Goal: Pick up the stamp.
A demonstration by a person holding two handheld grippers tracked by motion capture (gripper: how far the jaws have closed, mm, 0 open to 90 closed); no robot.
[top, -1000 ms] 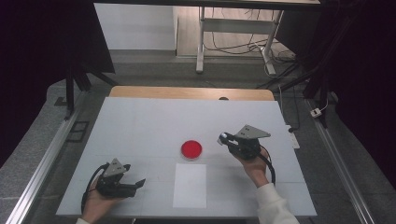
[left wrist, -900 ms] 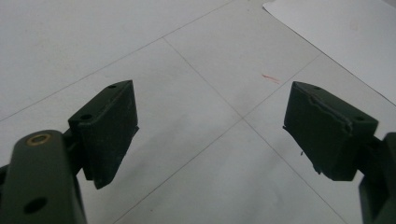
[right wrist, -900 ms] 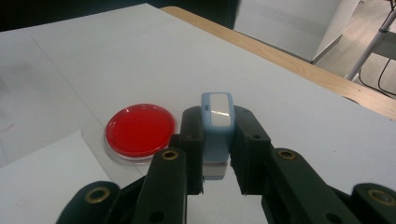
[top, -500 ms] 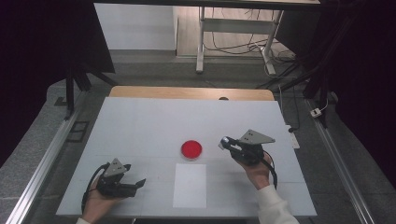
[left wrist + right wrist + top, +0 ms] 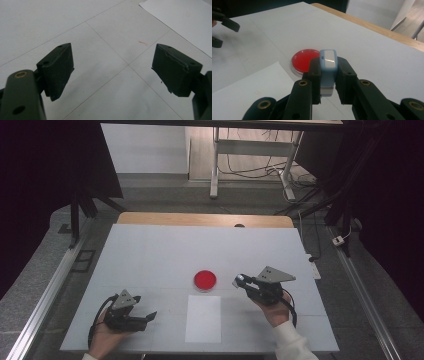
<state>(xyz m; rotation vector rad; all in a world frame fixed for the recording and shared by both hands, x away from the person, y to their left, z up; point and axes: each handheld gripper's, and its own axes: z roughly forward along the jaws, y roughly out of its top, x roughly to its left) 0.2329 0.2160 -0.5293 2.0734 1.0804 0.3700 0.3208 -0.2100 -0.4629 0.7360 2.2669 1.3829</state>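
Right gripper [image 5: 327,82]: clamped on a small pale-blue and white plastic block [image 5: 328,68], round red dish [image 5: 305,60] just ahead.
Left gripper [image 5: 112,72]: jaws apart, white paper sheet [image 5: 185,22] ahead.

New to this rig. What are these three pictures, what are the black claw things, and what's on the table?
No robot arm here: a person holds a two-jaw gripper in each hand. The high view looks down on the white table from the person's side. The other two pictures come from cameras riding on each gripper, looking along its black jaws.

The left gripper sits near the table's front left; its own view shows its jaws apart with nothing between them. The right gripper is shut on a small light-blue and white device, upright between the pads; I cannot tell exactly what it is.

On the table lie a red round dish and a white sheet of paper in front of it.
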